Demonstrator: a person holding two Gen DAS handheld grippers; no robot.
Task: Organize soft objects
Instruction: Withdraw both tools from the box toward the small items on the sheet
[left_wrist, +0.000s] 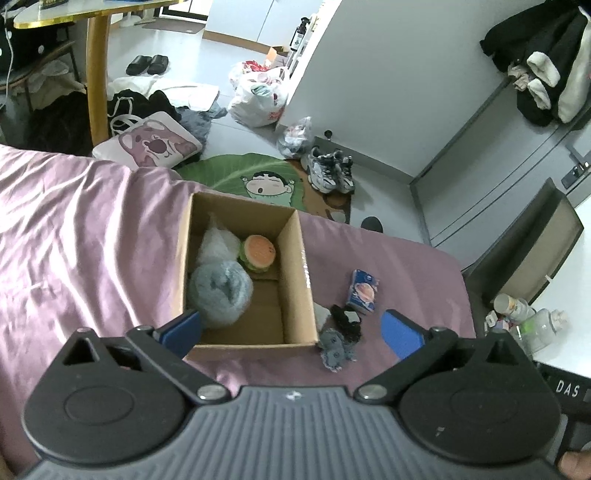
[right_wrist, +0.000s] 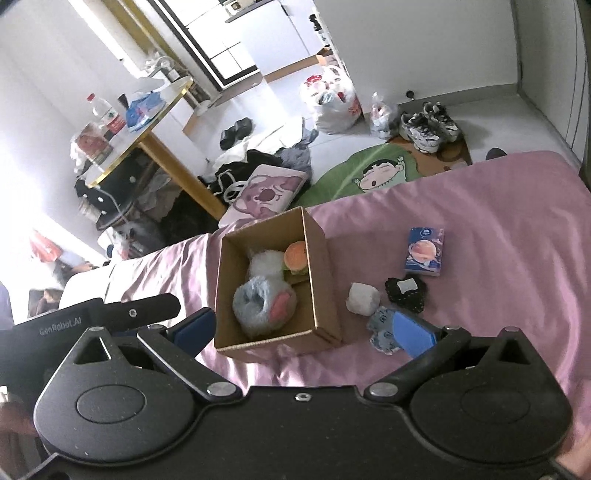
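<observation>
1. Hovering over a bed with a pink satin sheet (left_wrist: 92, 240), both grippers have their jaws spread wide and neither one is holding anything.
2. Left gripper (left_wrist: 291, 328) hangs right above the near edge of the cardboard box (left_wrist: 295, 266). Its blue pads (left_wrist: 400, 332) sit either side of that near end, apart from everything.
3. Right gripper (right_wrist: 304, 332) hangs over the near right corner of the same box, and its right pad covers part of a grey-blue patterned cloth (right_wrist: 380, 328) lying on the sheet.
4. Inside the box: a fluffy blue-grey plush (left_wrist: 219, 291) at the near end (the right wrist view shows a pink patch on it), a white fuzzy thing (left_wrist: 218, 243) behind it, and a burger plush (left_wrist: 258, 253) against the right wall.
5. Still outside on the sheet, right of the box: a white soft lump (right_wrist: 362, 299) just beside the box, the grey-blue cloth in front of it, and a black lacy item with a white tag (right_wrist: 405, 291) touching or nearly touching that cloth, can't quite tell.
6. Further back sits a blue tissue pack (right_wrist: 424, 252) with a planet picture, lying flat near the black item.
7. Floor past the bed is messy: a green cartoon rug (left_wrist: 255, 181), sneakers (left_wrist: 330, 170), a pink cartoon tote bag (left_wrist: 155, 142) and white plastic bags (left_wrist: 258, 98).
</observation>
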